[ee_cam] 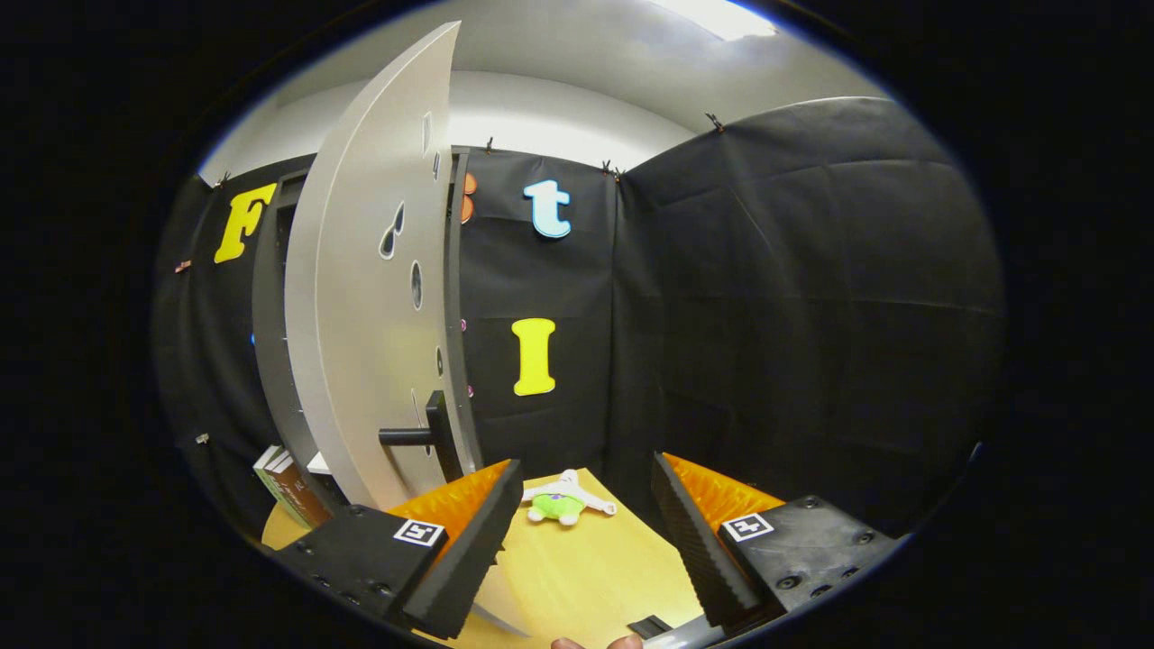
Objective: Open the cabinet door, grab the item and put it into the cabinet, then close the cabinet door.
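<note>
While door (379,297) stands open, tool (586,541) hovers spread above table (577,577), toy (559,505) ahead.

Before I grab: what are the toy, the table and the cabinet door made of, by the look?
Toy: soft plush, fuzzy and limp. Table: pale wood or laminate, faint grain. Door: smooth matte grey board, probably painted, with cut-out holes. The gripper is open, toy beyond it.

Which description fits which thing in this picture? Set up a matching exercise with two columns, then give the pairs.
1. cabinet door
2. soft toy
3. books
4. tongs

A. lying on the wooden table, just beyond the fingertips
B. open, nothing between the fingers
C. swung open, handle showing
D. standing at the cabinet's foot, behind the door

Pairs: 1-C, 2-A, 3-D, 4-B
</note>
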A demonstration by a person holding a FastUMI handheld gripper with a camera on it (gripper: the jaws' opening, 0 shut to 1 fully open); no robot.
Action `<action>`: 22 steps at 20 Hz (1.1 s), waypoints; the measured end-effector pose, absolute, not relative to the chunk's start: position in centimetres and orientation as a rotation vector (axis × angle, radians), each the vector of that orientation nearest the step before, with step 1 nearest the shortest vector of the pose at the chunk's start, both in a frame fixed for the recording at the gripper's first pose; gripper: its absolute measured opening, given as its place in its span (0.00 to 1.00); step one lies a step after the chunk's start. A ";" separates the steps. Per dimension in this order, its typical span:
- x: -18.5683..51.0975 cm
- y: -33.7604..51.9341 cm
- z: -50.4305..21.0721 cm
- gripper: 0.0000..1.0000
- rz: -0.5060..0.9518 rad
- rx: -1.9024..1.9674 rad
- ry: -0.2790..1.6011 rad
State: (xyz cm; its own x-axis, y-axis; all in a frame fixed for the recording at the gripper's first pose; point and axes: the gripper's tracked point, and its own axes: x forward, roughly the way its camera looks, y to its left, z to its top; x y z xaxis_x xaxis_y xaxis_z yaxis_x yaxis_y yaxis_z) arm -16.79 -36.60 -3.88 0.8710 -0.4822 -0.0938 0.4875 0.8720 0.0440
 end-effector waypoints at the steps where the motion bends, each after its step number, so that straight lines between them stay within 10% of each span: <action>1: -16.7 -35.9 -3.9 0.96 -0.495 0.072 0.081; 22: -7.2 -17.6 -5.7 0.98 -0.127 0.107 0.134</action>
